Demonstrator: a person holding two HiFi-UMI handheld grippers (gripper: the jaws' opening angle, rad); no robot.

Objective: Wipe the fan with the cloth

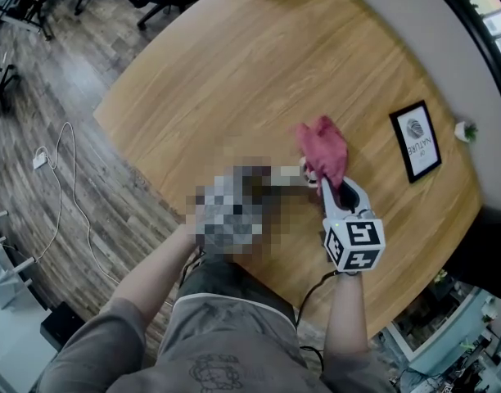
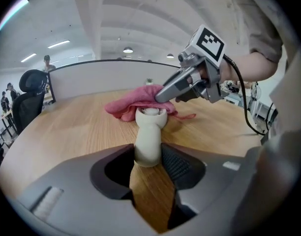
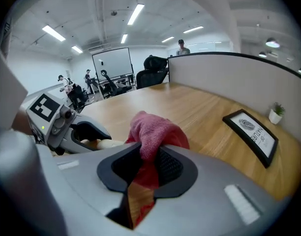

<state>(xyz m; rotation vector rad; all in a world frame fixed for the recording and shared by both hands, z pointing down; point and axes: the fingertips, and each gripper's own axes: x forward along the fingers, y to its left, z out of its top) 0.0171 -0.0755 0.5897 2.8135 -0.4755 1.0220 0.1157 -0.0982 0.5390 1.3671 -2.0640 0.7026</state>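
The left gripper (image 2: 148, 167) was shut tight on the handle of the little white fan (image 2: 149, 132). The fan pointed away over the wooden surface (image 2: 76, 132). The right gripper (image 3: 149, 163) was shut on the pink cloth (image 3: 155, 132) and pinched a bunch of it. The cloth sat right at the fan's round head and seemed to touch it.

To wipe well, the left gripper should hold the fan steady so it does not twist. The right gripper should press the cloth softly on the head and rub all the way round, not just one side. A hard push might make the fan slip out.

Farther off on the surface lay a black picture frame (image 3: 251, 134). A tiny plant (image 3: 276, 114) stood by the wall.
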